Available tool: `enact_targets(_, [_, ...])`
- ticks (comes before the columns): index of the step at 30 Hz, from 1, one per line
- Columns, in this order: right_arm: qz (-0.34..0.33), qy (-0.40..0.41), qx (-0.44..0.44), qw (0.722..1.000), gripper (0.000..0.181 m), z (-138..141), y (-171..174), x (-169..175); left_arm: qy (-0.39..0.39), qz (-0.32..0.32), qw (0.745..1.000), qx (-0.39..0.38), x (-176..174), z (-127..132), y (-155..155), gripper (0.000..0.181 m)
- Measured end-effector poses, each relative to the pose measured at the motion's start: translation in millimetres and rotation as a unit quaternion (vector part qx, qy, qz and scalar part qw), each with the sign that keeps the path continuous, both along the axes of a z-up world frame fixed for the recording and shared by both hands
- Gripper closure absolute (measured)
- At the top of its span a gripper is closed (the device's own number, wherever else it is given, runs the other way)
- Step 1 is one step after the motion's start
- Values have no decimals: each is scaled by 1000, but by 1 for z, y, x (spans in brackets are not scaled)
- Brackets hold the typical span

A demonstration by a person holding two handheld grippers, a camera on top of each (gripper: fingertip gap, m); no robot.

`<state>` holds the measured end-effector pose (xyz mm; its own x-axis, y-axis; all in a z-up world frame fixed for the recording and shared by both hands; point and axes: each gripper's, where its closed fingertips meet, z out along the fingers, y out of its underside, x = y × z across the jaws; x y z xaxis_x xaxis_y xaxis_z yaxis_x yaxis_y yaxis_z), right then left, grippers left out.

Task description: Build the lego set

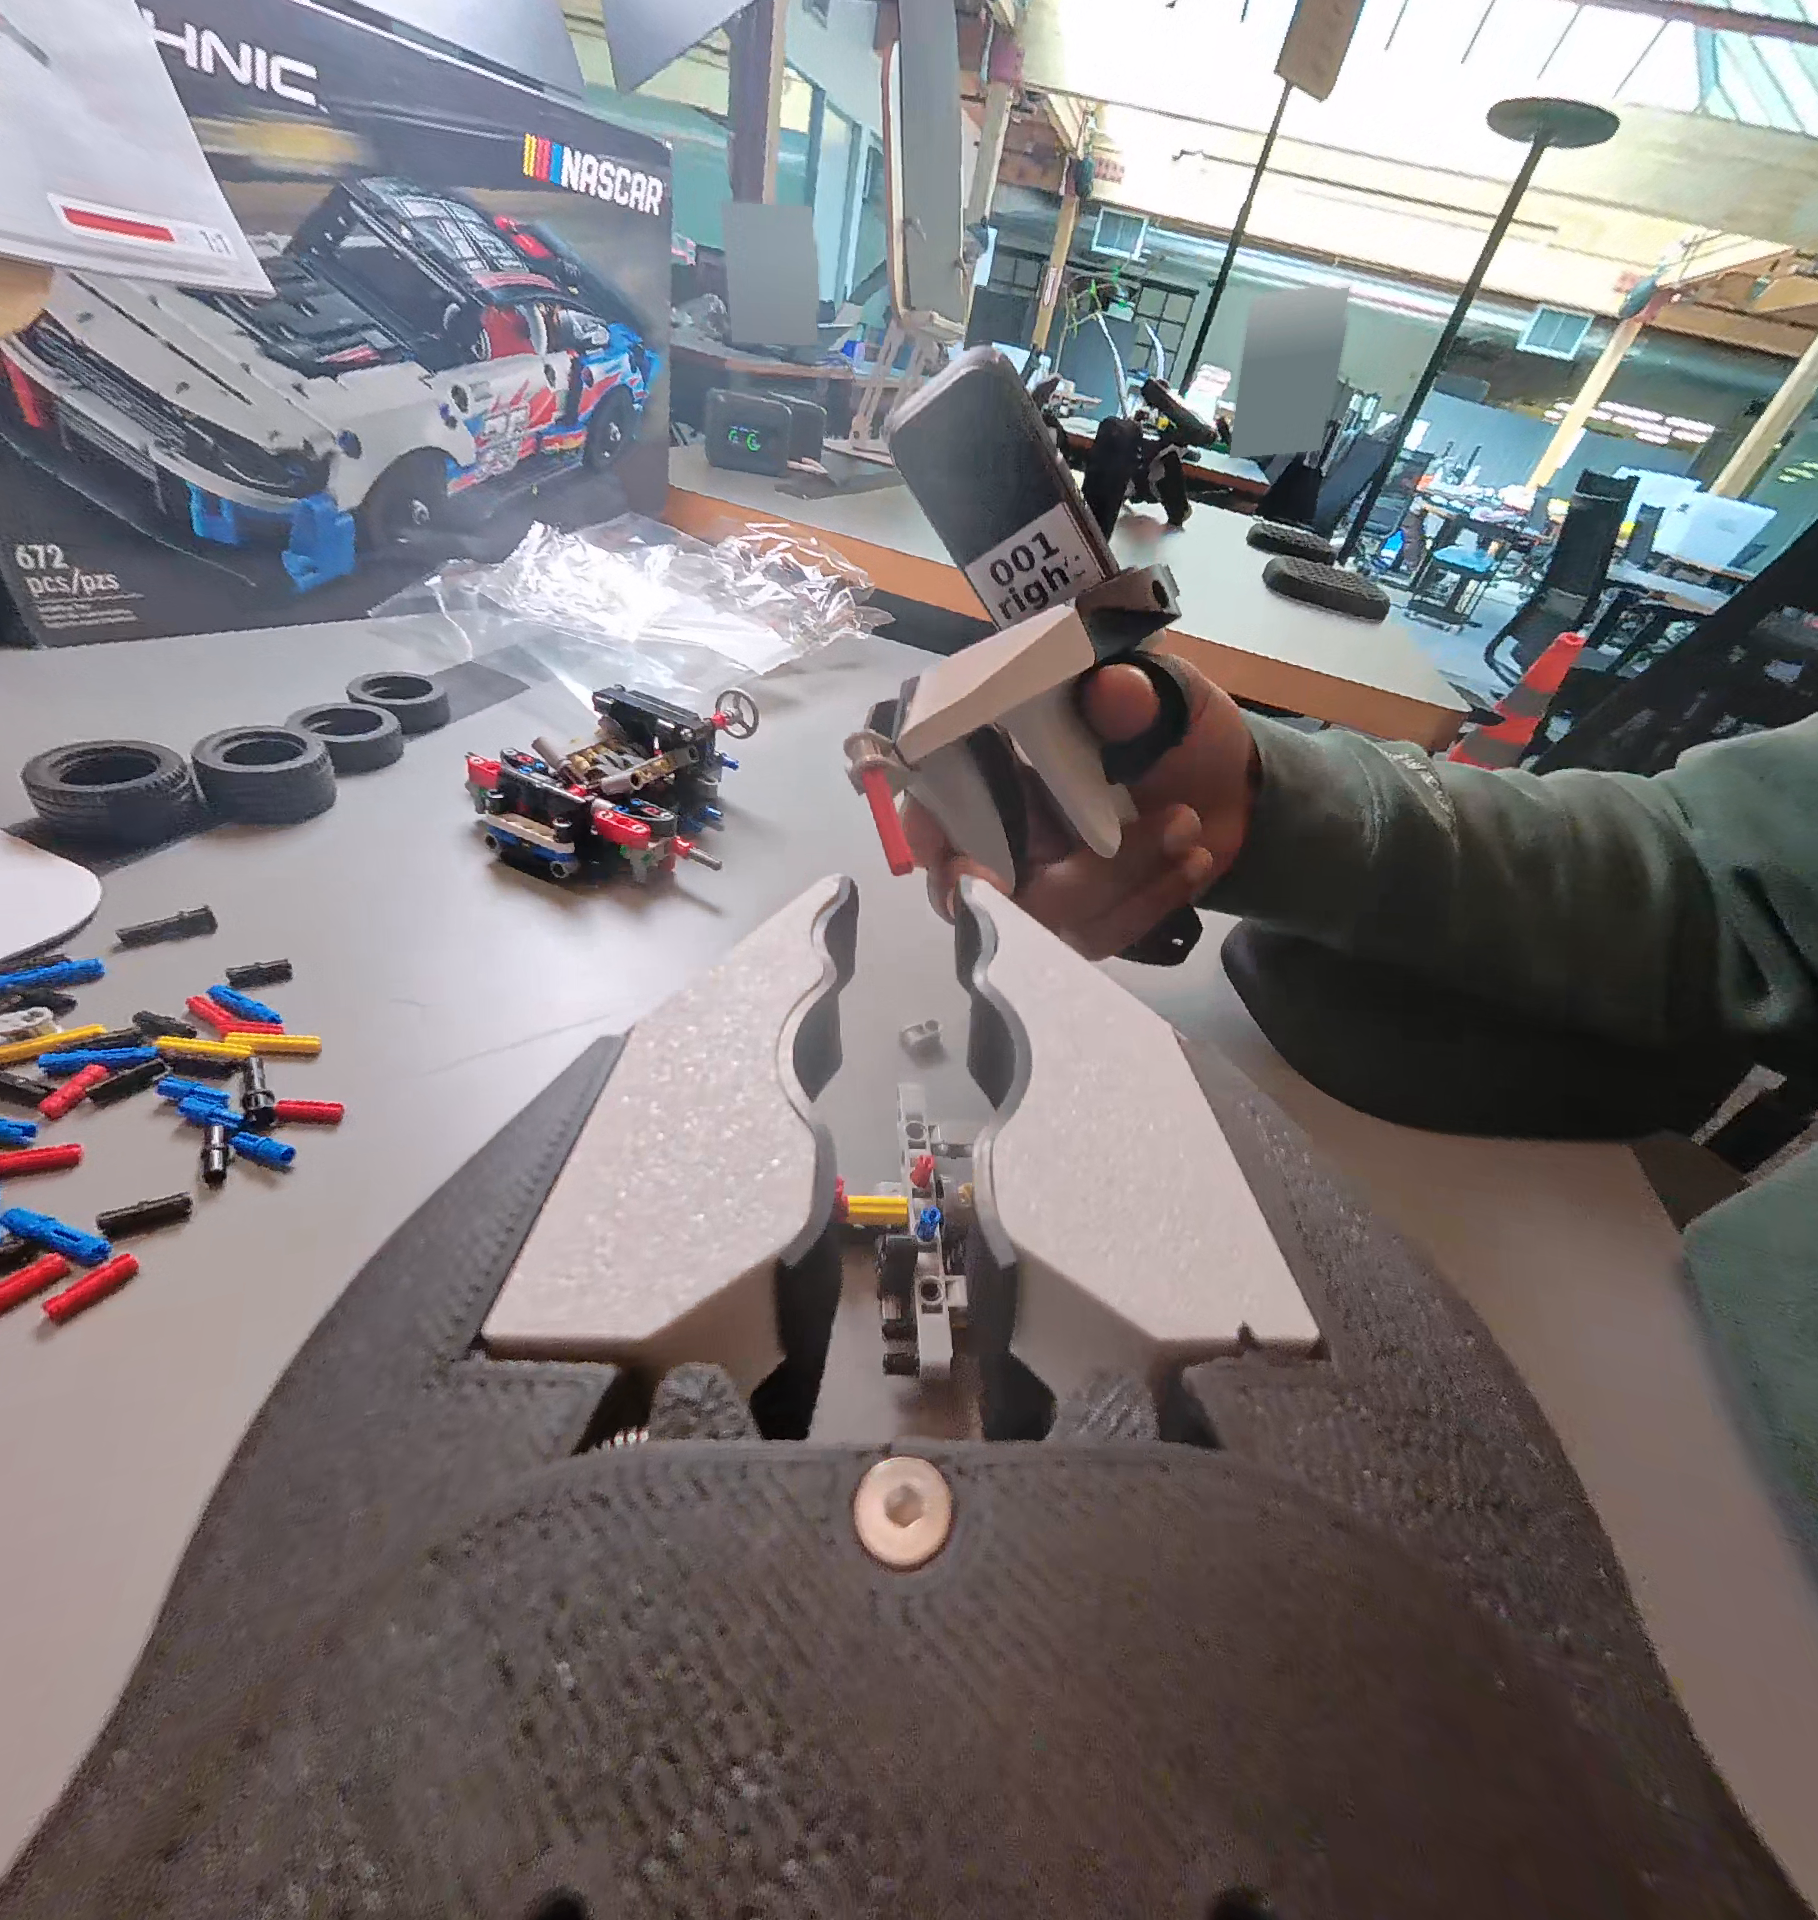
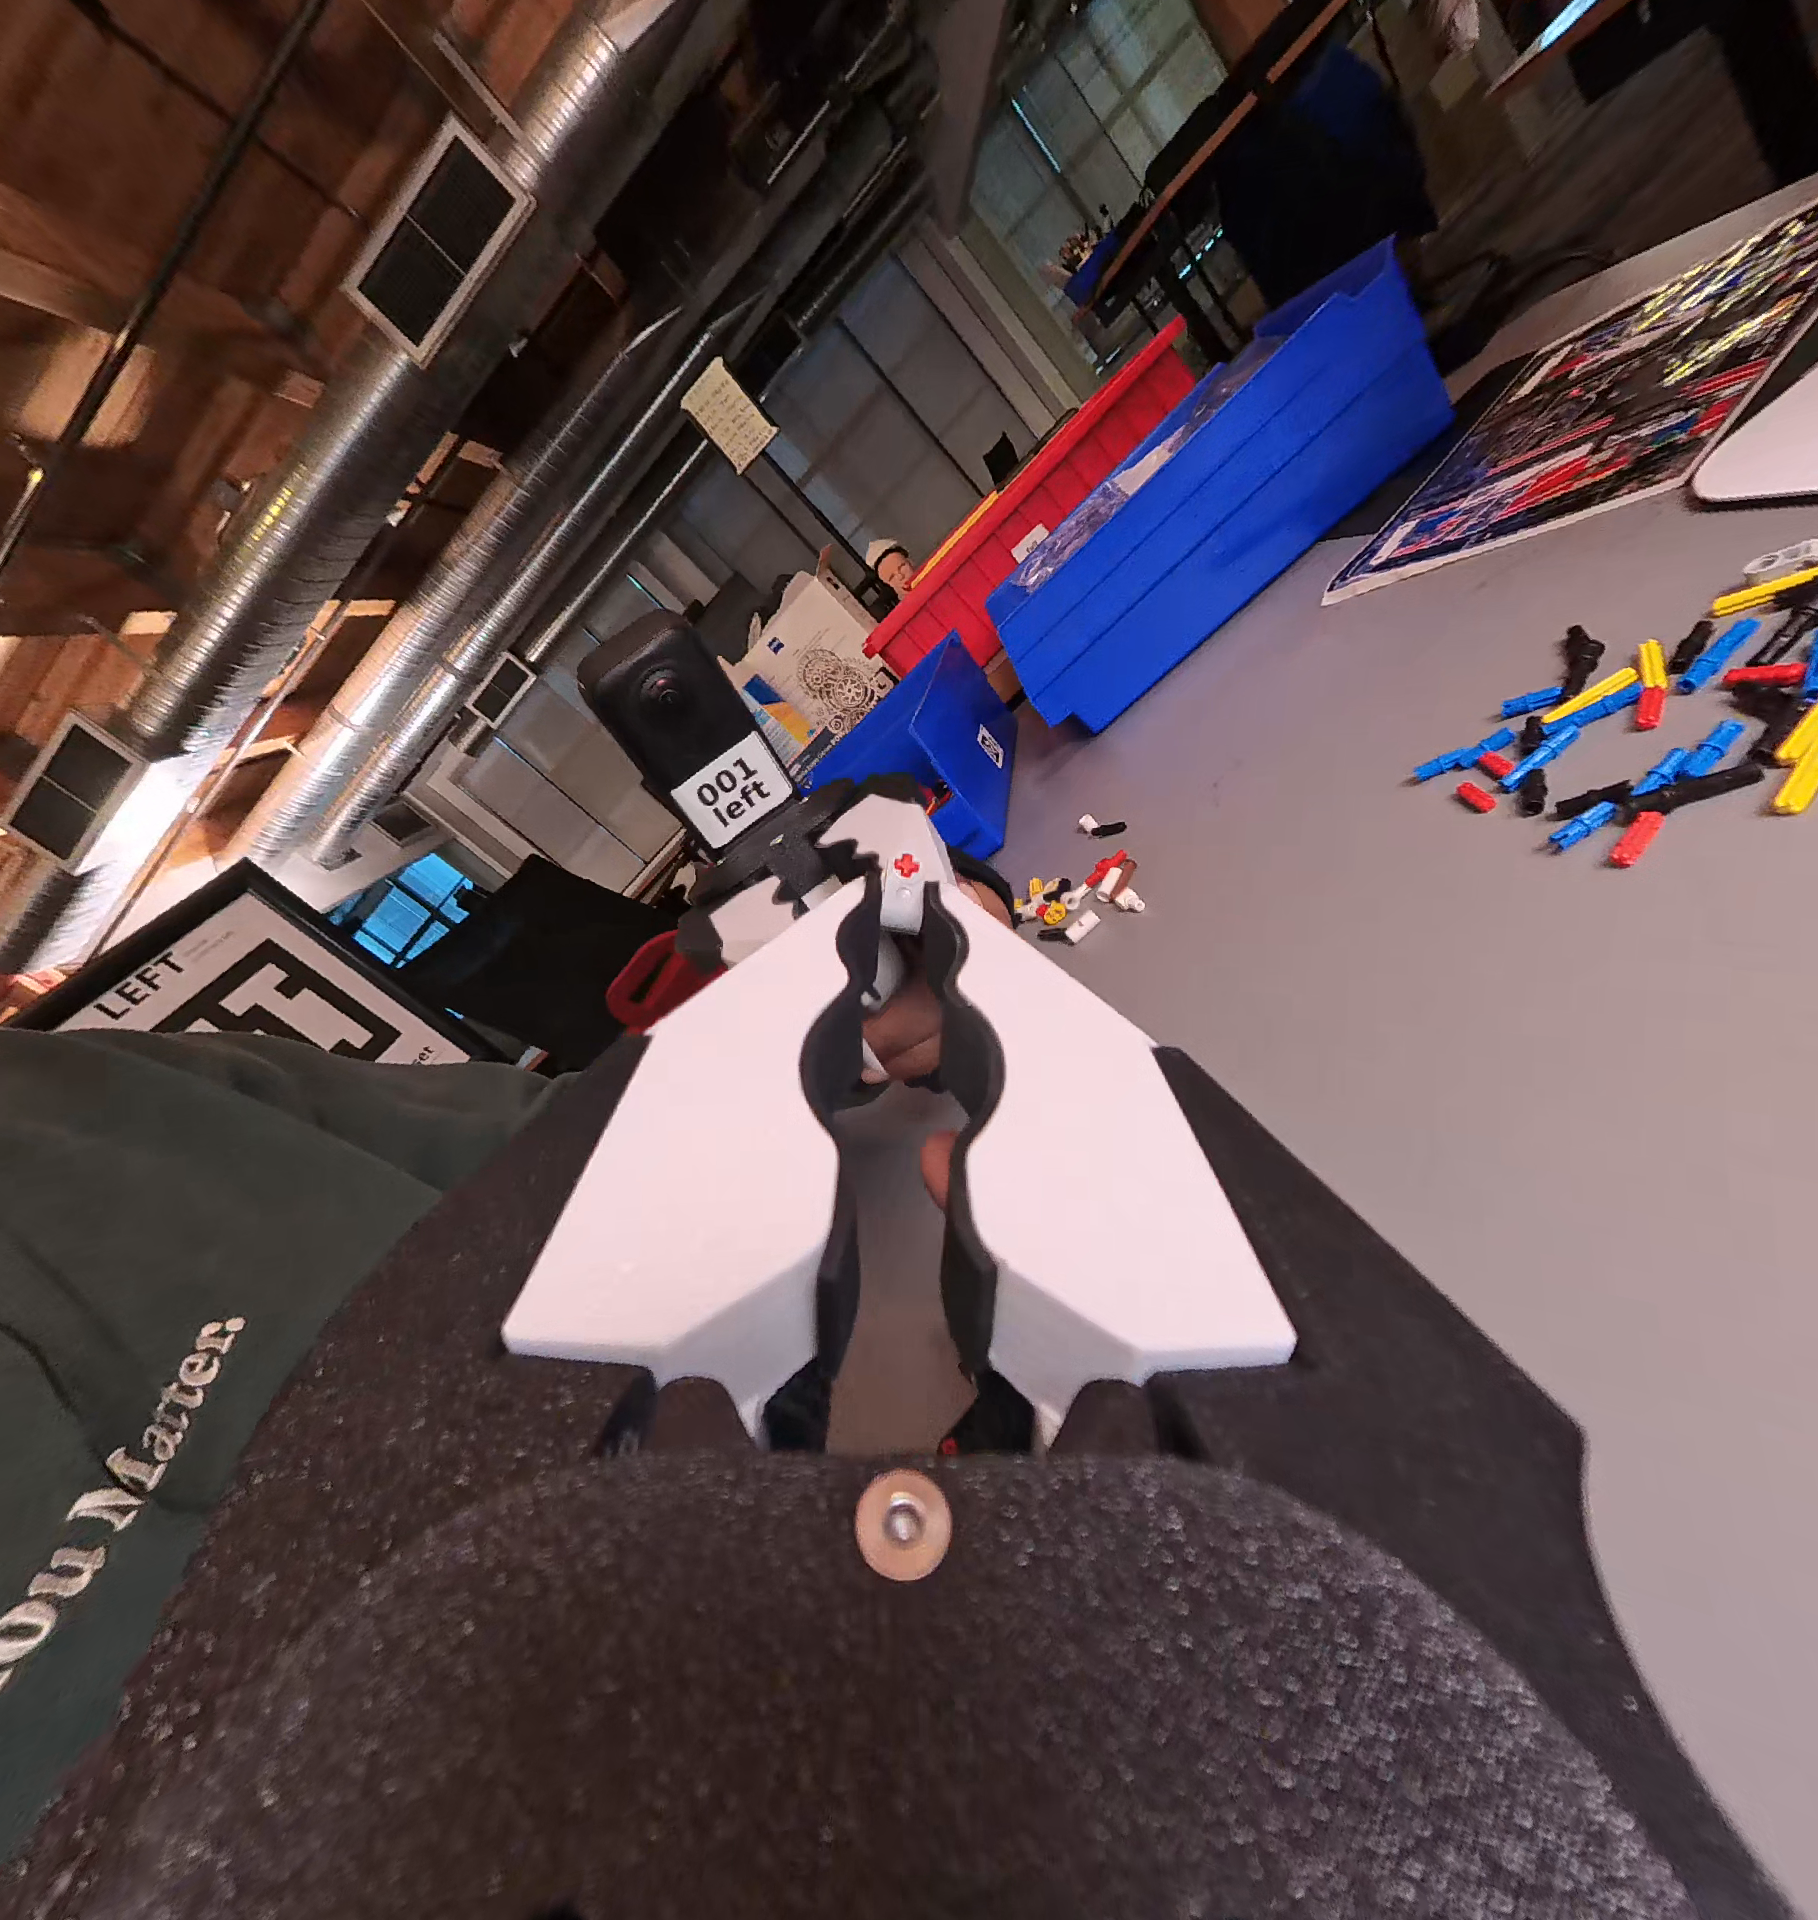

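Observation:
My left gripper (image 1: 907, 896) is closed around a small grey beam assembly (image 1: 920, 1236) with a yellow axle and red and blue pins, seated deep between its fingers. My right gripper (image 2: 900, 906) is shut on a small grey connector (image 2: 905, 881) with a red axle through it. In the left wrist view the right gripper (image 1: 884, 753) hovers just above and beyond my left fingertips, with the red axle (image 1: 887, 816) pointing down. The part-built car chassis (image 1: 604, 790) sits on the grey table (image 1: 417, 935) farther back.
Several black tyres (image 1: 261, 769) line up at the left. Loose coloured pins (image 1: 105, 1101) (image 2: 1694, 727) lie scattered. The set's box (image 1: 313, 364), a clear bag (image 1: 624, 592) and a booklet (image 1: 84, 135) stand behind. Blue bins (image 2: 1227, 540), a red bin (image 2: 1040, 509) and small parts (image 2: 1081, 894) lie far off. My two grippers' fingertips are within a few centimetres of each other.

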<state>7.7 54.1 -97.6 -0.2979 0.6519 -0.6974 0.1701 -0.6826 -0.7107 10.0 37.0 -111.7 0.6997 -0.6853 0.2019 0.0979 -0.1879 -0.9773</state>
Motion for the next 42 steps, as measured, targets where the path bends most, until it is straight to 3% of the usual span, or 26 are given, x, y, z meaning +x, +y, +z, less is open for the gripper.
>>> enact_targets(5, [-6, 23, 26, 999, 175, 4, -5, -1, -49, -9, 999, -8, -2, 8, -1, 166])
enact_targets(9, [-21, 49, 115, 992, 175, 8, -10, 1, -64, -28, 997, -14, 0, 10, -4, 181])
enact_targets(14, [-22, 29, 170, 985, 172, 4, -9, 4, 78, 24, 994, 71, -1, 8, -3, 180])
enact_targets(19, [11, -16, 98, 995, 153, -5, -4, 10, 289, 91, 935, 187, -3, 0, 0, 180])
enact_targets(23, [58, -41, 39, 997, 149, -14, -15, 11, 369, 99, 895, 229, 2, -7, 0, 180])
enact_targets(28, [68, -53, 20, 996, 167, -19, -17, 10, 400, 100, 876, 250, 4, -8, -1, 179])
enact_targets(30, [63, -42, 58, 995, 168, -17, -18, 12, 360, 83, 899, 234, 8, -9, -3, 179])
enact_targets(32, [51, -7, 144, 988, 167, -10, -20, 15, 240, 33, 954, 175, 16, -6, -9, 173])
enact_targets(34, [43, 56, 262, 963, 168, 1, -30, 23, 86, -24, 990, 109, 19, 7, -16, 162])
enact_targets(37, [23, 134, 319, 938, 168, 23, -41, 34, -80, -105, 991, 27, 18, 23, -26, 152])
enact_targets(42, [13, 151, 367, 918, 168, 28, -48, 41, -130, -166, 978, 11, 31, 31, -39, 155])
